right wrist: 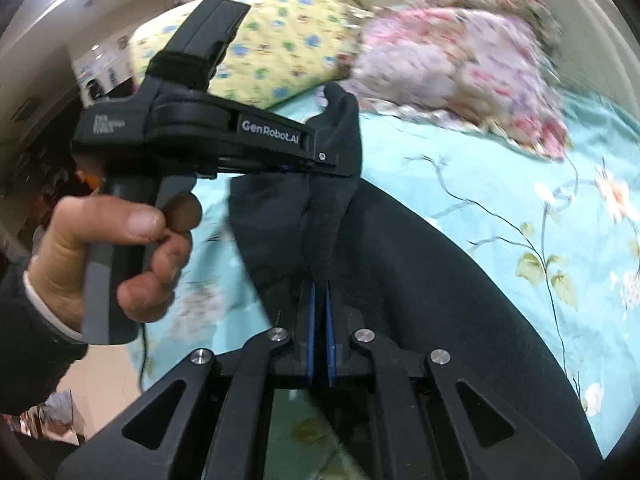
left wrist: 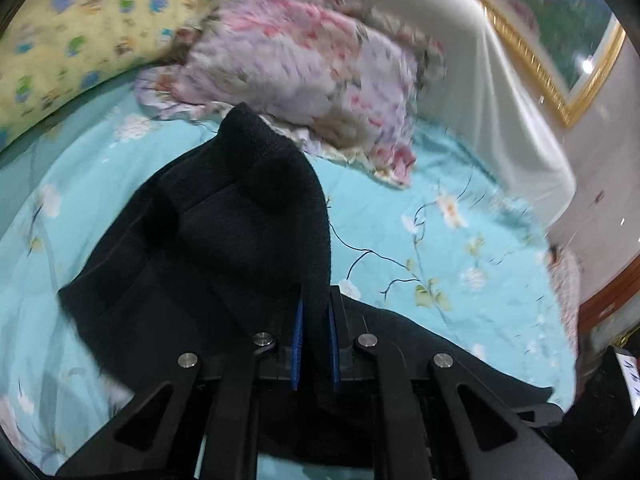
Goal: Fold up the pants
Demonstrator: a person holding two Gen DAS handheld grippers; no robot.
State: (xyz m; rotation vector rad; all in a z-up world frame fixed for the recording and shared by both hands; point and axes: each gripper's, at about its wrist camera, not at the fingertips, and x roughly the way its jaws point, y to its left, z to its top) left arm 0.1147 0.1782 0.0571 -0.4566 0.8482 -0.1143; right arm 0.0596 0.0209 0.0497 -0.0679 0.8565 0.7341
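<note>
Dark pants (left wrist: 224, 232) lie bunched on a light blue flowered bedsheet (left wrist: 460, 248). My left gripper (left wrist: 316, 304) is shut on a fold of the dark cloth, which runs down between its blue pads. In the right wrist view the pants (right wrist: 420, 280) spread across the sheet (right wrist: 520, 184). My right gripper (right wrist: 320, 286) is shut on a raised ridge of the same cloth. The left gripper (right wrist: 332, 160) shows there too, at upper left, held by a hand (right wrist: 120, 248) and clamped on the pants' edge.
A yellow patterned pillow (left wrist: 72, 40) and a pink floral pillow (left wrist: 304, 64) lie at the head of the bed. A white padded headboard (left wrist: 472, 60) and a gold picture frame (left wrist: 560, 80) stand behind them. The bed's edge and floor (right wrist: 100, 376) show at lower left.
</note>
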